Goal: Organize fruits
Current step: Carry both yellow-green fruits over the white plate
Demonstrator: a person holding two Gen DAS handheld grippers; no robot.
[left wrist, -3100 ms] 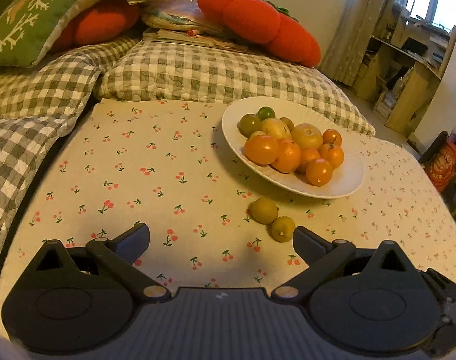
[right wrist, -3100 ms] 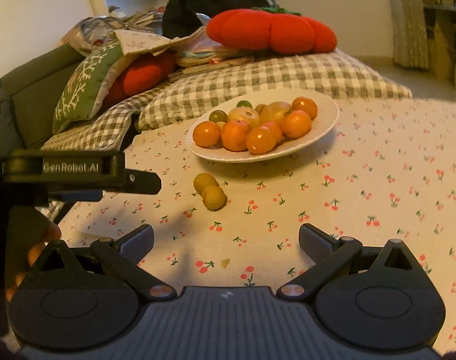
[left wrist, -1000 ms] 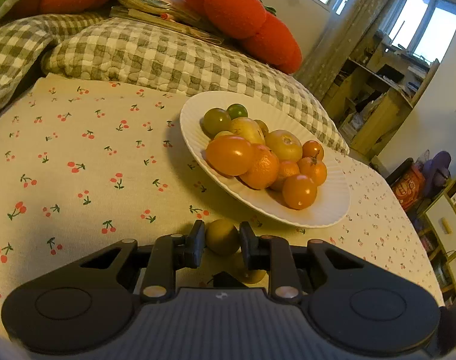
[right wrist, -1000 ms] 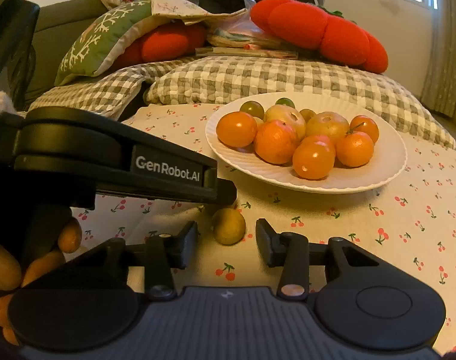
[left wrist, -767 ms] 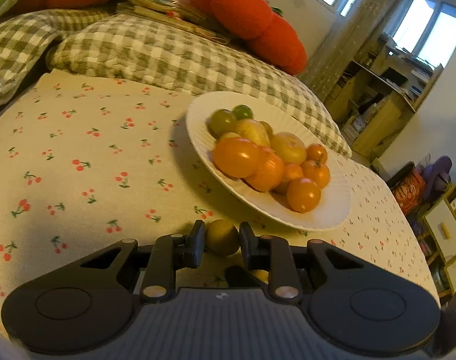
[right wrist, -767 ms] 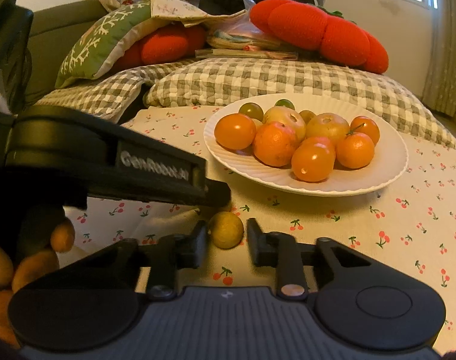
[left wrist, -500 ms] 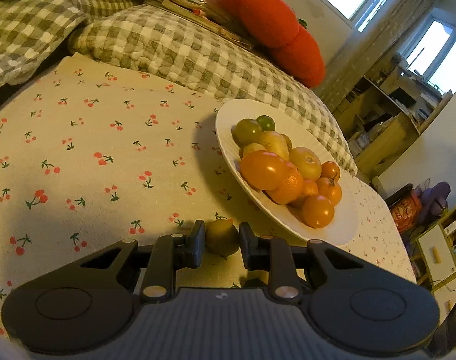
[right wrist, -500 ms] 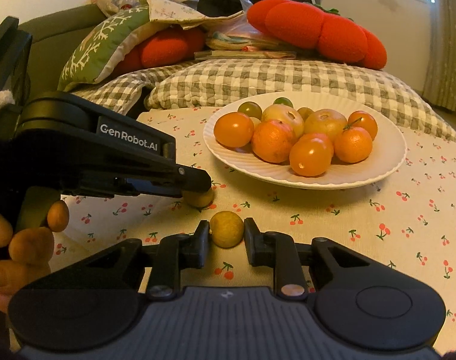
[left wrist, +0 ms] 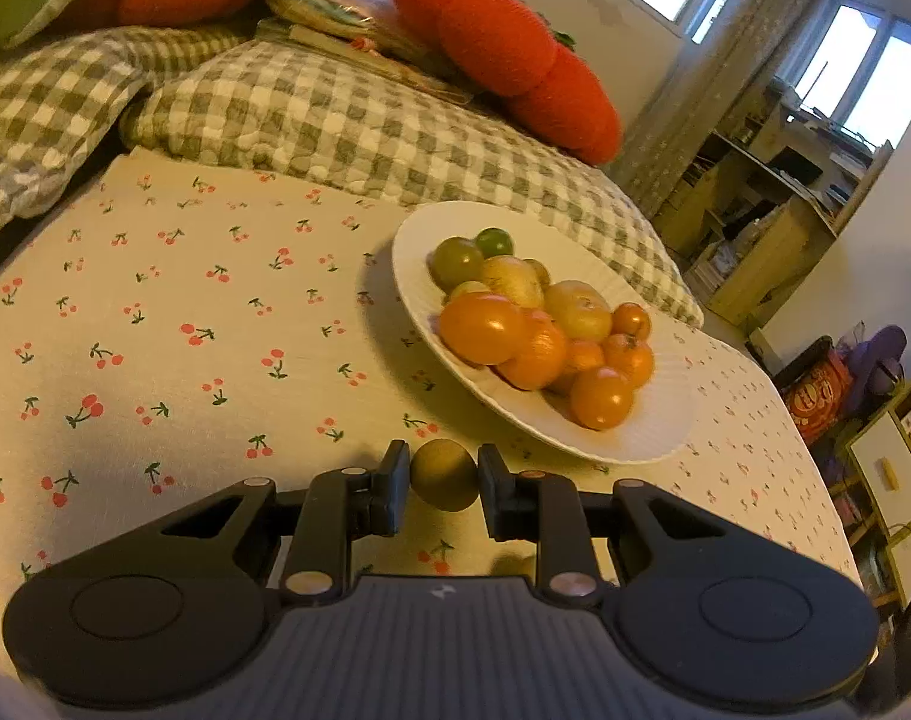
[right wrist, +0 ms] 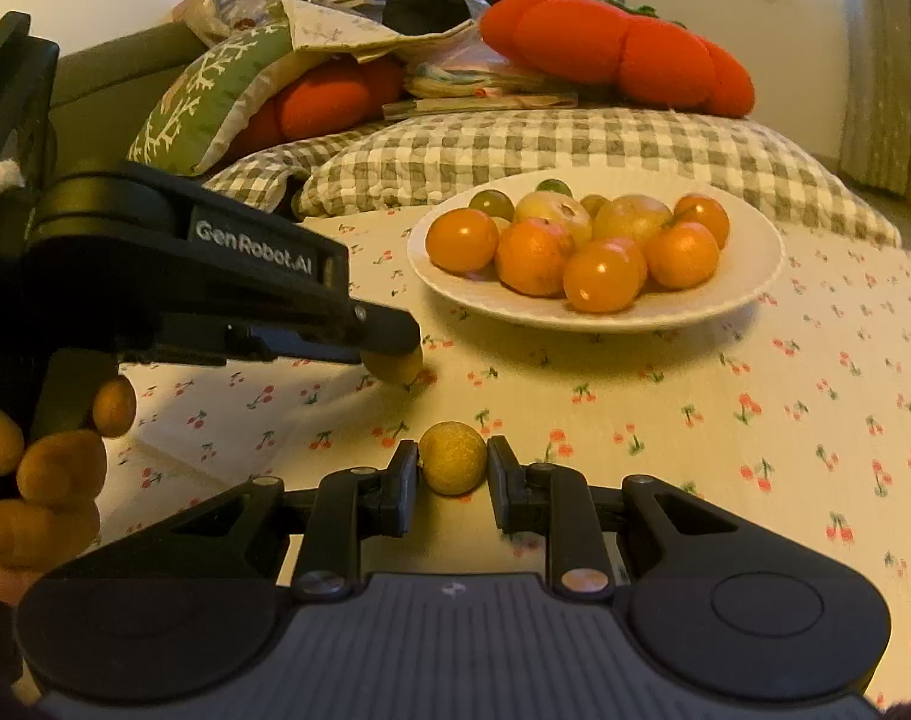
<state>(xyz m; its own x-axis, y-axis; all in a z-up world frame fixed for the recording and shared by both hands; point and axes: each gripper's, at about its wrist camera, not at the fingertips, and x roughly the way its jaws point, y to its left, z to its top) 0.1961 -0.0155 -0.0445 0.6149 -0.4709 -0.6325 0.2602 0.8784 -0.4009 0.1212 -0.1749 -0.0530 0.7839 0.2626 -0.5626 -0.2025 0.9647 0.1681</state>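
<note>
Left gripper: the left gripper [left wrist: 444, 483] pinches a small yellow-green fruit [left wrist: 444, 482], one finger pressed on each side. In the right wrist view this fruit [right wrist: 392, 365] hangs at the tip of the tool, seemingly just clear of the cloth.

Right gripper: the right gripper [right wrist: 453, 474] has its fingers closed against a second small yellow fruit [right wrist: 453, 466] (its skin looks rough and dull). This one seems to sit low, on or barely off the cherry-print tablecloth [right wrist: 755, 396]; I cannot tell which.

Hand: a person's fingers [right wrist: 47, 468] wrap the handle of the left tool at the left edge.

Plate: the white plate [right wrist: 749, 276] stands beyond both grippers, well apart from the held fruits, piled with orange, pale yellow and green fruits [right wrist: 599, 276].

Progress: judged from how things lie, most of the fruit is already on the plate; the two strays are both gripped, and what remains is carrying them over and setting them down among the others.

Hard to make out: the underside of both held fruits is hidden by the fingers. The far side of the pile is covered by the fruit in front. A yellowish patch low behind the left gripper's right finger is too hidden to name.
</note>
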